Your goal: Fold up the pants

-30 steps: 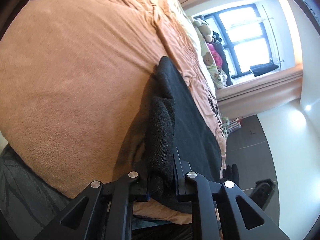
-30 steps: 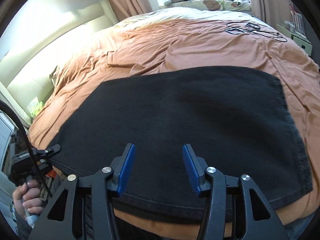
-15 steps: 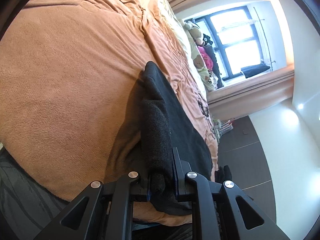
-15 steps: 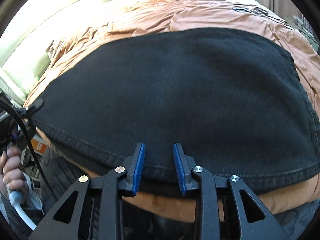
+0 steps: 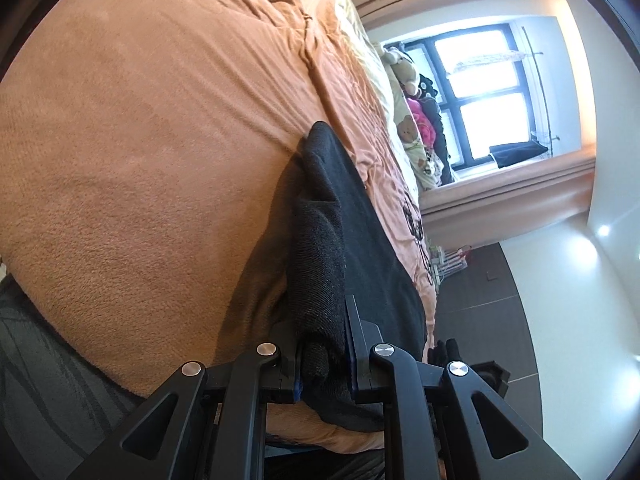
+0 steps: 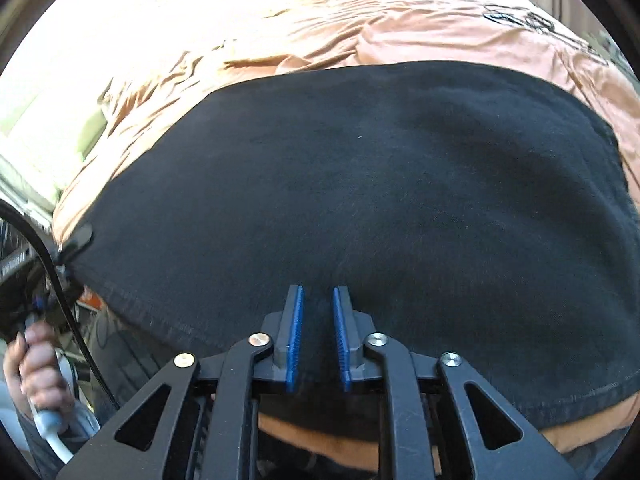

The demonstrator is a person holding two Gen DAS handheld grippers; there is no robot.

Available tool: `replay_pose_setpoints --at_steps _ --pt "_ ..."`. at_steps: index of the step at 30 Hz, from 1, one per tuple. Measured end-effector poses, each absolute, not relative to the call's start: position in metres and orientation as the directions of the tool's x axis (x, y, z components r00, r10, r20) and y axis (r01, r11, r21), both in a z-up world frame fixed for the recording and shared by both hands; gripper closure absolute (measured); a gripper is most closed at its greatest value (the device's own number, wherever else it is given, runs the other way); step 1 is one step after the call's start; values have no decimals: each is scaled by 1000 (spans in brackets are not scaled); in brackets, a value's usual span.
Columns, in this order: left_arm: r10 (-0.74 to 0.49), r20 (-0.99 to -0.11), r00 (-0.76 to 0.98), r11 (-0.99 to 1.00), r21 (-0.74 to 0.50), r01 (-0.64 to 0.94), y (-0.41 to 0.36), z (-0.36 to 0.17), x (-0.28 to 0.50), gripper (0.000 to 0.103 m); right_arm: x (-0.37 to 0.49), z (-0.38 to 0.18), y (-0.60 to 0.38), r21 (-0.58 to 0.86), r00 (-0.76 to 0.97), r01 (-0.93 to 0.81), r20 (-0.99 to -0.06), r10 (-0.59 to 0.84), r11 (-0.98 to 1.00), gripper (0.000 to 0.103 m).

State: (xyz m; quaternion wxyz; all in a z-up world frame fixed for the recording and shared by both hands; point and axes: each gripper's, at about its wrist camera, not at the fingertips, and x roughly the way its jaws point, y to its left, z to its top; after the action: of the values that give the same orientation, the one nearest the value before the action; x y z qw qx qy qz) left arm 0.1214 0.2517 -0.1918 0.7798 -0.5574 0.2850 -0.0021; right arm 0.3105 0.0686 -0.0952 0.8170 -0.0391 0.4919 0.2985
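Observation:
Black pants (image 6: 380, 180) lie folded flat across the near part of a bed with an orange blanket (image 6: 400, 20). My right gripper (image 6: 317, 292) points down at their near hem. Its jaws are closing, with a pinch of black cloth puckered between the blue pads (image 6: 295, 320). In the left wrist view the pants (image 5: 360, 240) run away from me as a dark strip, and my left gripper (image 5: 320, 320) is shut on a thick bunched end of them at the bed's edge. A hand (image 6: 36, 360) grips the left tool's handle at the far left.
The orange blanket (image 5: 160, 160) spreads wide and bare to the left of the pants. Stuffed toys and pillows (image 5: 412, 132) sit at the head of the bed below a window (image 5: 492, 92). Dark floor (image 5: 500, 300) lies beside the bed. A black cable (image 6: 60, 280) hangs at left.
My right gripper has come down and forward onto the pants' near hem, and its jaws have narrowed from wide apart to a slim gap with cloth in it. The left gripper keeps its hold.

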Motion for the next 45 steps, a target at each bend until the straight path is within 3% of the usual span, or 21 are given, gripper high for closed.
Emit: replay_pose_setpoints --at_steps 15,37,45 --pt "-293 -439 849 261 -892 -371 255 -225 105 86 378 -105 88 229 354 -489 -830 431 842 94" --pt "-276 -440 855 226 -894 -387 249 -230 94 86 460 -115 118 259 369 -415 -828 422 872 96" --pt "-273 -448 851 232 -889 -394 249 -223 97 85 448 -116 118 274 349 -402 -837 422 874 97"
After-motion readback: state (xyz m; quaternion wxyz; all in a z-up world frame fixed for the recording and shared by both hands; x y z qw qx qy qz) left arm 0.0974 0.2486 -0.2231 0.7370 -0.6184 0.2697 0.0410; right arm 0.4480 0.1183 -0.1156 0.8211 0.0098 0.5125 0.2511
